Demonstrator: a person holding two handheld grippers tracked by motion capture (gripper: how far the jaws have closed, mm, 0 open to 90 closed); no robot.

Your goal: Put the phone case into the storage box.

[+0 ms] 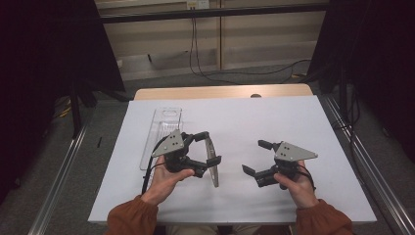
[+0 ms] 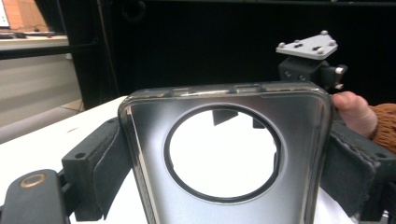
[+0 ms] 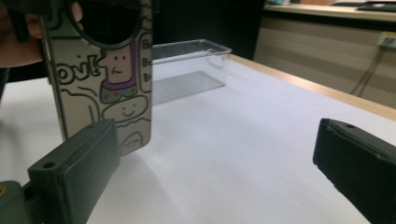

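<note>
A clear phone case with a big round camera hole stands on its edge on the white sheet, held across its width by my left gripper, which is shut on it. In the left gripper view the case sits between both pads, its inner side facing the camera. The right gripper view shows its printed cartoon back at the upper left. My right gripper is open and empty, a short way right of the case. Its jaws stand wide apart above bare sheet.
A clear plastic tray lies along the left part of the white sheet, behind the left gripper; it is also the clear tray in the right gripper view. The wooden table edge runs along the back. Cables hang beyond it.
</note>
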